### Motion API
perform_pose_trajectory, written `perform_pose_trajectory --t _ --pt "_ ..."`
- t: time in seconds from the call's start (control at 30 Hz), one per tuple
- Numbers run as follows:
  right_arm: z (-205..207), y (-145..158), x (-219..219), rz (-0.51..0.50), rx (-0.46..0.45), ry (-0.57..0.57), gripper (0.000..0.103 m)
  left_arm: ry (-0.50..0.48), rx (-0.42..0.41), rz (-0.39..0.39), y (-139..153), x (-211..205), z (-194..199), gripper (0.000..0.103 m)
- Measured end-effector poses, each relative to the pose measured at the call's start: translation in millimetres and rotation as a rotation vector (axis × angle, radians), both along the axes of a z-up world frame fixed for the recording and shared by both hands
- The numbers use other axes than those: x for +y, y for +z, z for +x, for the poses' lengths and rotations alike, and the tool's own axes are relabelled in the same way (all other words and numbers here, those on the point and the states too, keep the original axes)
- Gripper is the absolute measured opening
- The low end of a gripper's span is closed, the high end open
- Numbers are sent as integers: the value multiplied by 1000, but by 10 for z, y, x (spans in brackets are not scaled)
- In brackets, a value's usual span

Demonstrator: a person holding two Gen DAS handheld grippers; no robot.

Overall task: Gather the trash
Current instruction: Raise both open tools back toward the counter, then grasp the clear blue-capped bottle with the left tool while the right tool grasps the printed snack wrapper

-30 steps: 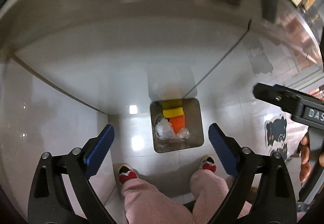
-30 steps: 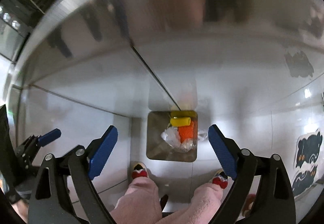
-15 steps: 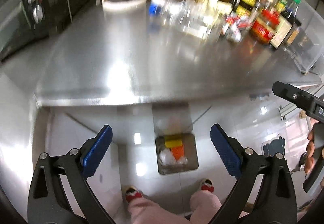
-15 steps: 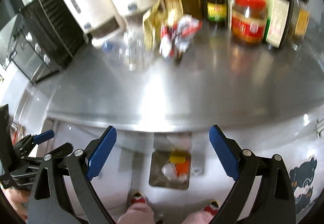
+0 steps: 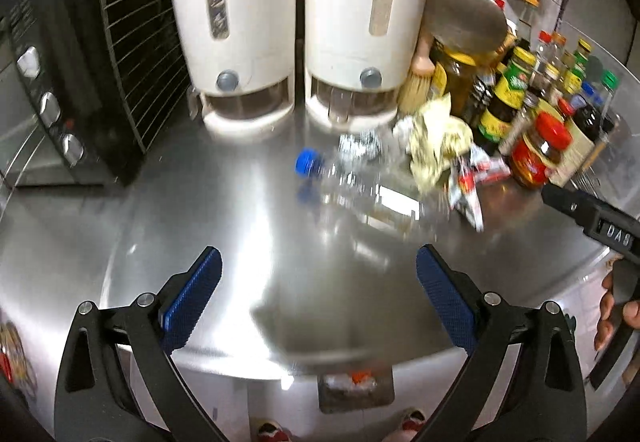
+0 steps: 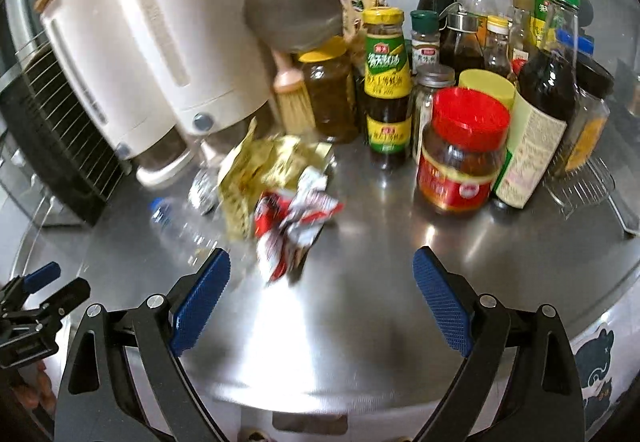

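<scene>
Grippers: left (image 5: 318, 292) and right (image 6: 320, 294) spread wide, empty | bottle (image 5: 352, 182) blurred on counter (image 5: 240, 226) | bin (image 5: 356, 390) half hidden below edge

My left gripper (image 5: 318, 296) is wide open, its two blue pads far apart, and it holds nothing. It hangs above the near part of the counter (image 5: 240, 210), with the fingers pointing toward the back of the counter. My right gripper (image 6: 320, 298) is also wide open and empty, above the near edge of the counter, pointing the same way. In the left view the right gripper shows at the right side of the counter, and some fingers (image 5: 608, 316) of my right hand grip its handle. In the right view the left gripper sits low beside the counter's left edge.
</scene>
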State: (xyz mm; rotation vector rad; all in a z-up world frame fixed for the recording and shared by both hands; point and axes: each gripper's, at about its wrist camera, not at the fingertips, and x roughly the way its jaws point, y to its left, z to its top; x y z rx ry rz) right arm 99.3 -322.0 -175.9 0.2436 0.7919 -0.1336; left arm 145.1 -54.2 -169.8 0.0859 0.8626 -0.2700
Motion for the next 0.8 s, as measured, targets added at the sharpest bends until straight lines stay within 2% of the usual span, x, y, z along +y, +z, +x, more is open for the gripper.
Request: perform_pose_trajectory --t 0.17,0.4,0.63,0.8 --pt "235 -64 -65 28 5 -12 93 17 0 0 31 -245 373 93" --pt "533 -161 -81 19 19 -13 93 40 25 36 -134 -516 830 93" --pt "765 -276 -117 64 38 6 92 62 58 75 -361 -687 1084 93" --pt "898 -351 -40 60 56 42 91 65 102 106 -498 -788 1176 93"
